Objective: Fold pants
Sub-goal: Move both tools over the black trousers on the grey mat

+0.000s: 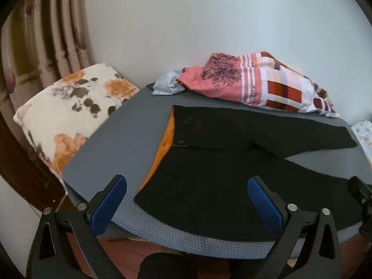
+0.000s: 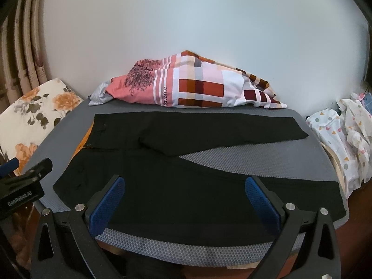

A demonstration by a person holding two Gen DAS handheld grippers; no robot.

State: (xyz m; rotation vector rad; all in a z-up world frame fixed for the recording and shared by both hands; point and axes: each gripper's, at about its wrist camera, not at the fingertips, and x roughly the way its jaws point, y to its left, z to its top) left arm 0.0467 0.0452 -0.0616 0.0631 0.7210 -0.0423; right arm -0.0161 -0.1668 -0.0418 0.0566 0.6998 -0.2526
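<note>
Black pants (image 2: 176, 169) spread flat on the grey mat (image 2: 232, 160), both of my tongs released above the near edge.

I see the pants lying with the waistband at the left, its orange lining showing, and the 2 legs running right, splayed apart so a wedge of mat shows between them. My left gripper (image 1: 187, 200) hangs spread wide over the waist end of the near leg, gripping nothing; my right gripper (image 2: 184, 198) is equally spread over the middle of that leg, also gripping nothing. From the right wrist view the left gripper sits at the far left edge. A checked pink quilt (image 2: 197, 86) lies bunched behind the pants against the wall, a floral pillow (image 1: 69, 107) sits left of the mat, and white patterned cloth (image 2: 341, 139) lies to its right.
</note>
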